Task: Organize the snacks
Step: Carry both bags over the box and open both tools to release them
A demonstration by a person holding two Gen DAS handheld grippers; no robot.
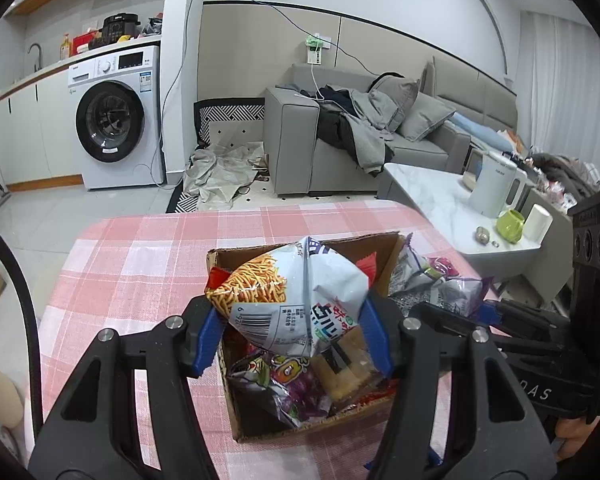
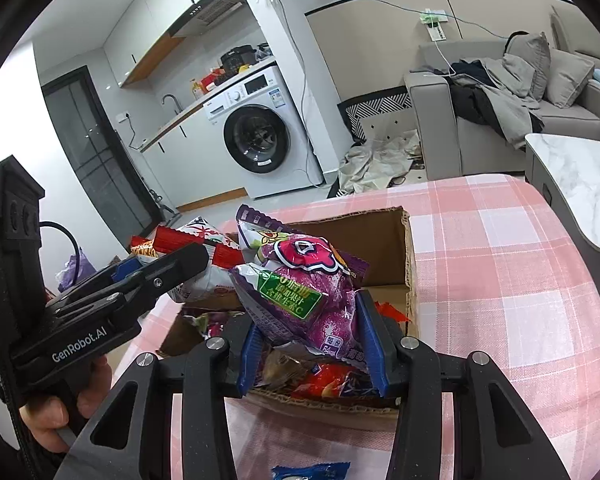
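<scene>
holding a noodle-snack bag (image 1: 296, 300) in the left gripper (image 1: 292, 332) and a purple bag (image 2: 300, 296) in the right gripper (image 2: 312, 344), both above the cardboard box (image 1: 380, 248); crowded, either could snag and slip.

The left gripper (image 1: 294, 330) jaws clamp a noodle-snack bag (image 1: 288, 300) (white, crumpled) above the cardboard box (image 1: 260, 428).

1. Your cardboard box (image 1: 384, 248) is crowded with snack packets; little room remains inside.
2. The tabletop (image 2: 500, 264) right of the box lies bare.
3. Your two grippers hang close together above the box.
</scene>
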